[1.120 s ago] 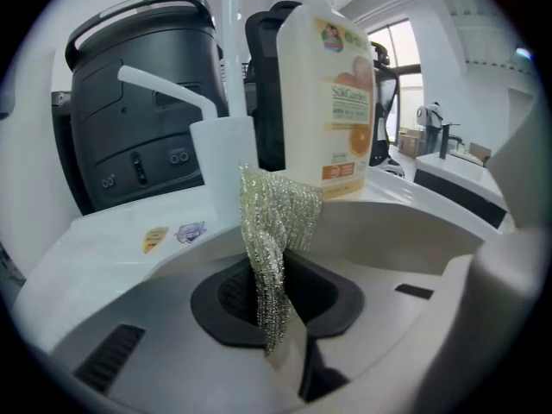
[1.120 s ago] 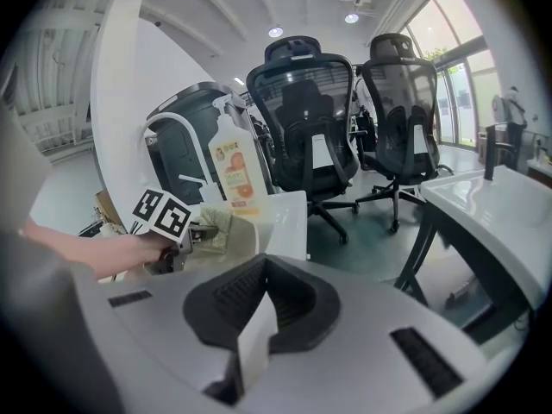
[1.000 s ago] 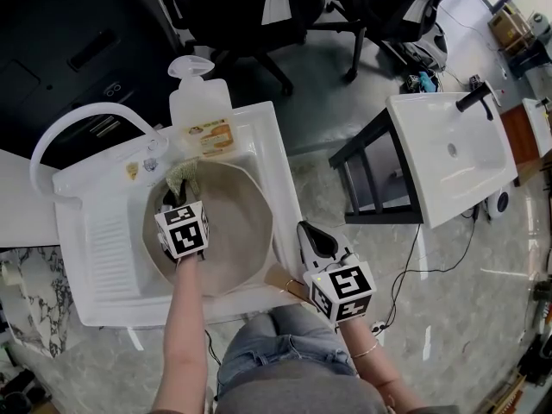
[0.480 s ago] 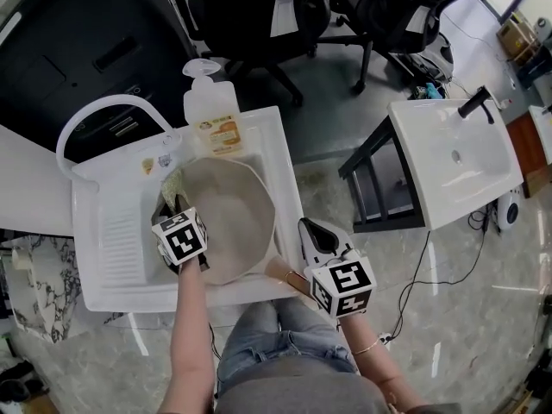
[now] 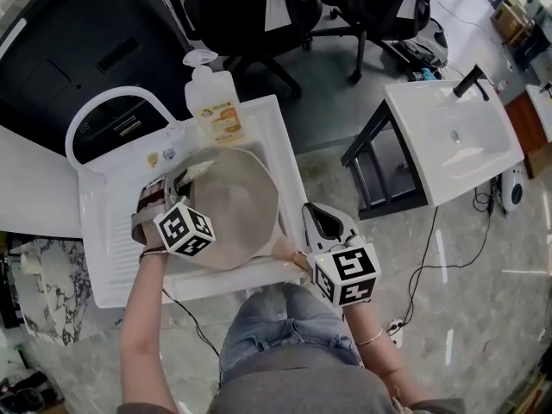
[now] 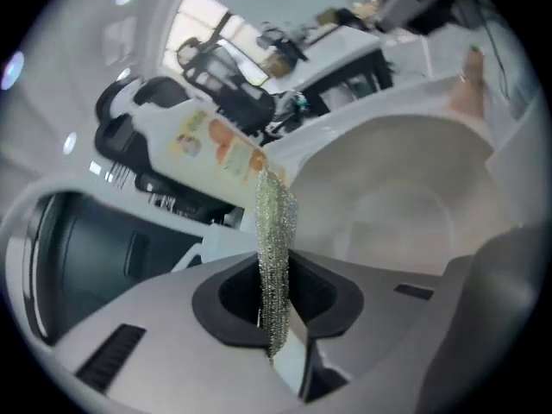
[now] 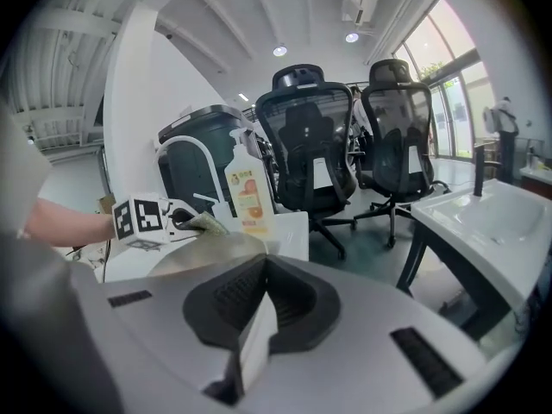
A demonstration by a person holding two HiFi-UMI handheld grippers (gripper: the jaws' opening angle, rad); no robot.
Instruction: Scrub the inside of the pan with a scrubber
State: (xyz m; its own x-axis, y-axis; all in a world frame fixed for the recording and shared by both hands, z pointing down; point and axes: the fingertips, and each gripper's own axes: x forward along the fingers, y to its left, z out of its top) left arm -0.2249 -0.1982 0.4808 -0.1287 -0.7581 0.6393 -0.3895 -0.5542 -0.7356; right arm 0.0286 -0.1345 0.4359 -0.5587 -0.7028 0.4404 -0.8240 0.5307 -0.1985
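Note:
A beige-grey pan (image 5: 237,210) lies tilted in the basin of a white sink (image 5: 274,141). My left gripper (image 5: 177,182) is at the pan's far left rim, shut on a greenish metal-mesh scrubber (image 5: 195,172). In the left gripper view the scrubber (image 6: 276,231) hangs as a strip out of the shut jaws, with the pan's inside (image 6: 405,197) beyond it. My right gripper (image 5: 321,224) sits off the sink's right edge, jaws shut with nothing between them. The pan's brown handle (image 5: 286,254) runs toward that hand. The right gripper view shows the pan (image 7: 207,253) and scrubber (image 7: 207,223) from the side.
A soap pump bottle (image 5: 220,106) stands on the sink's back ledge beside a white arched faucet (image 5: 112,102). The sink has a ribbed washboard (image 5: 116,231) at its left. A second white basin on a dark frame (image 5: 448,145) stands to the right. Office chairs (image 5: 250,15) are behind.
My left gripper has swung round, its arm now coming from the left, and the scrubber has moved up to the pan's far left rim. The right gripper has hardly moved.

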